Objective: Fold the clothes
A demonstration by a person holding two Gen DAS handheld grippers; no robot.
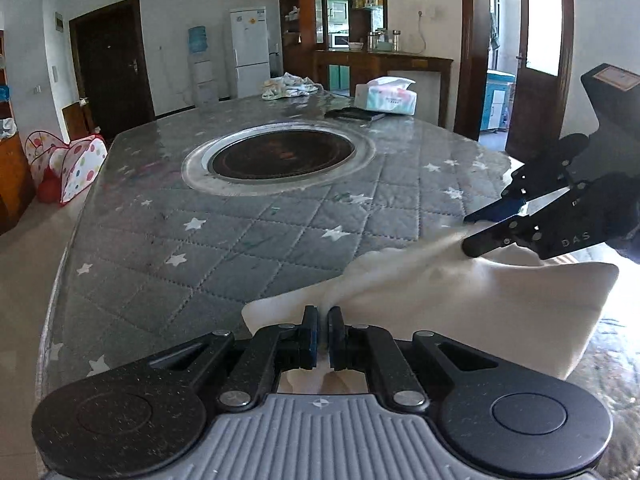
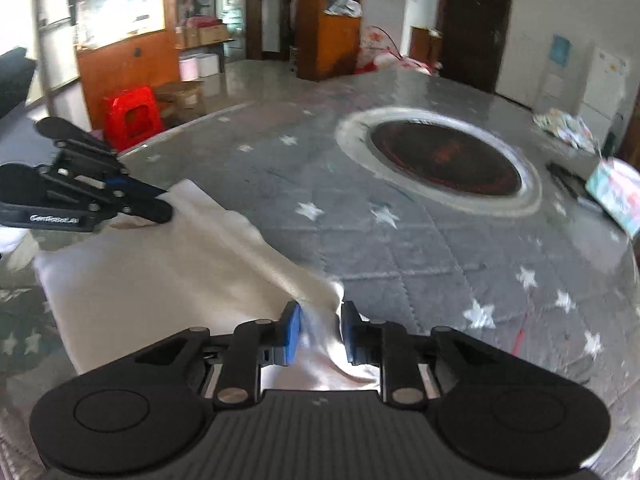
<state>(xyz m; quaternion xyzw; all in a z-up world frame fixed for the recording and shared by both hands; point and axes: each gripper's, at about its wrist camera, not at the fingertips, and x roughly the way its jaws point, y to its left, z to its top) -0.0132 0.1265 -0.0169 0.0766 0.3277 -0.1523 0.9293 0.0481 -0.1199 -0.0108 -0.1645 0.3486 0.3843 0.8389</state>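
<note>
Now, from the left wrist, the left gripper (image 1: 323, 334) is pinching the white cloth garment (image 1: 460, 300) at six o'clock on the grey star-quilted table (image 1: 240, 240), jaws nearly together. From the right wrist, the right gripper (image 2: 319, 334) is straddling a fold, jaws apart, while the left gripper is biting the garment's nine o'clock corner.

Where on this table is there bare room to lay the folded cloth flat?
The quilted cover lies bare between the round hotplate and the white cloth, and along the left edge. The far end is crowded: tissue pack, dark flat item, crumpled bundle. Both tongs crowd the near edge.
</note>
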